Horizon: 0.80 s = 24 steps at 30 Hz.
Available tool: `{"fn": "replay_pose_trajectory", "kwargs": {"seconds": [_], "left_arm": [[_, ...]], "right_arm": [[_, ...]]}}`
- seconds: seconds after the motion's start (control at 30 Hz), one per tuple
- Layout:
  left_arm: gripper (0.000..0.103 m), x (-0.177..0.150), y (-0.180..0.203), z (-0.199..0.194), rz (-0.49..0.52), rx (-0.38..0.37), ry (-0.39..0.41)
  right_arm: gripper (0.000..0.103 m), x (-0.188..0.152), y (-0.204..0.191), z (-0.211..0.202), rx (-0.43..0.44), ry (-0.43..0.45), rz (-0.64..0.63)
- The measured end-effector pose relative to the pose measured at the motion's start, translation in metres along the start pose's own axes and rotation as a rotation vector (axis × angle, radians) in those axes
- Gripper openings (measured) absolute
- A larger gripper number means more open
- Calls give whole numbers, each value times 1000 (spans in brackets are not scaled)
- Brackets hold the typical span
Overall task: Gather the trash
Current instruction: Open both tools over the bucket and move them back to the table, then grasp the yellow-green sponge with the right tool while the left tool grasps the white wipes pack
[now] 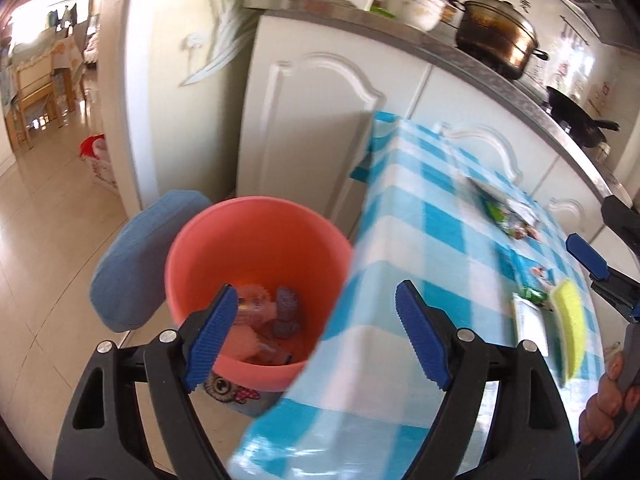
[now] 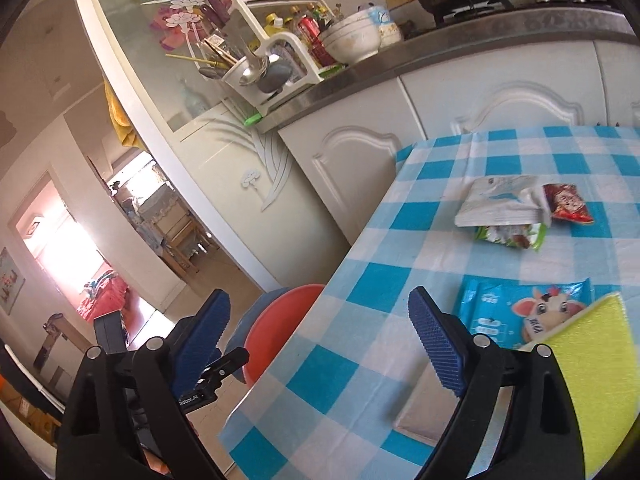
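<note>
Left gripper point(image 1: 316, 336): jaws spread, nothing between them. It hangs over the gap where the orange bin point(image 1: 256, 292) meets the table's left edge. The bin sits on the floor just beside that edge and holds pink and purple scraps point(image 1: 268, 312); the left pad overlaps its rim in view. A blue padded seat point(image 1: 136, 260) touches the bin's far-left side.

Right gripper point(image 2: 320, 340): jaws spread, empty, above the near-left corner of the checked tablecloth point(image 2: 360, 312).

Trash on the cloth, left to right: white wrapper point(image 2: 500, 204) overlapping a green snack bag point(image 2: 512, 236), red packet point(image 2: 568, 204) touching the white one, all toward the far edge. Nearer: blue wipes pack point(image 2: 520, 312), partly under a yellow sponge point(image 2: 600, 360) at my right finger. White cabinets point(image 2: 360, 148) stand behind the table.
</note>
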<state>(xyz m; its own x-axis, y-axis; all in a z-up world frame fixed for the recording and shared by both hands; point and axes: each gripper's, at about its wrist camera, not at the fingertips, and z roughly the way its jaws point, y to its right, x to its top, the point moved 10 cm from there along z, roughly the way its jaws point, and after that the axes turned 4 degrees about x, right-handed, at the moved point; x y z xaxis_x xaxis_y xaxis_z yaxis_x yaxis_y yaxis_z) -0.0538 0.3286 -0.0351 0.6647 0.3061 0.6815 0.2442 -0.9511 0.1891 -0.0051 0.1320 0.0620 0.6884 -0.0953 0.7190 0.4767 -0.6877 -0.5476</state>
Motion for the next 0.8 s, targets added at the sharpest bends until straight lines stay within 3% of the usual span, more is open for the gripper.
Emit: {"fn": "replay_pose_trajectory", "kwargs": {"seconds": [0.47, 0.63, 0.8], "left_arm": [[82, -21, 109, -9, 126, -120, -46], [82, -25, 128, -16, 160, -124, -50], [82, -27, 143, -19, 180, -115, -53]], "right_arm": [[92, 0, 74, -103, -218, 185, 38], [92, -14, 112, -126, -285, 184, 102], [92, -27, 145, -131, -338, 125, 139]]}}
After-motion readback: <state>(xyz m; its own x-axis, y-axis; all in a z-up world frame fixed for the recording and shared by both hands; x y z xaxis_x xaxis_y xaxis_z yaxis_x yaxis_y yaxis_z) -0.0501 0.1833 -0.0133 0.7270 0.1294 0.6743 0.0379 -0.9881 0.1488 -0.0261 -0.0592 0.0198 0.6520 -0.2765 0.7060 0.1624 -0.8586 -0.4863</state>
